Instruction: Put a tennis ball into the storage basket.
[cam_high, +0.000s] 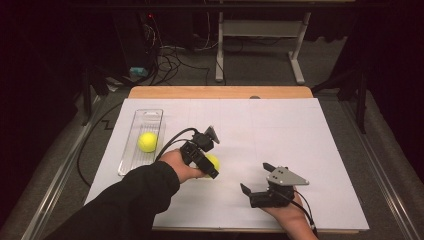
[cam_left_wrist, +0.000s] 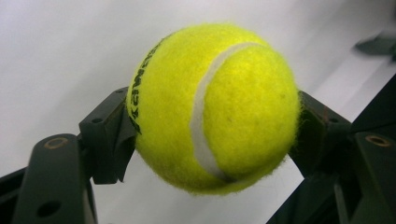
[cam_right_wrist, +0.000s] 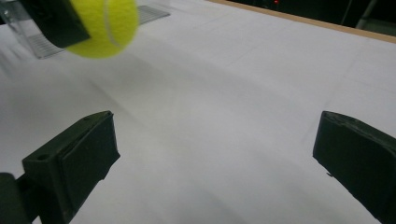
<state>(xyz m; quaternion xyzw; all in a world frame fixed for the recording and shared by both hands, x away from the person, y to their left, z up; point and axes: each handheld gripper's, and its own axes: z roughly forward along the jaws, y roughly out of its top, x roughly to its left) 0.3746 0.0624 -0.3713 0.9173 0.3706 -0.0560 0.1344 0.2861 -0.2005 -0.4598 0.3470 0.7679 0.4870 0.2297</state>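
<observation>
A yellow tennis ball (cam_left_wrist: 215, 107) is clamped between the two black jaws of my left gripper (cam_left_wrist: 212, 140), held a little above the white table. From above, that ball (cam_high: 213, 161) peeks out beside the left gripper (cam_high: 207, 164) near the table's middle. A second tennis ball (cam_high: 147, 141) lies in a clear plastic tray (cam_high: 150, 114) at the left. My right gripper (cam_high: 255, 176) stands open near the front edge, nothing between its jaws. In the right gripper view the jaws of the right gripper (cam_right_wrist: 215, 140) spread wide over bare white surface, with the held ball (cam_right_wrist: 105, 28) at upper left.
White sheet (cam_high: 280, 135) covers the table, with a wooden edge (cam_high: 220, 92) along the far side. Cables and a desk frame (cam_high: 260, 30) stand on the floor beyond. A black cable (cam_high: 85, 150) trails off the table's left side.
</observation>
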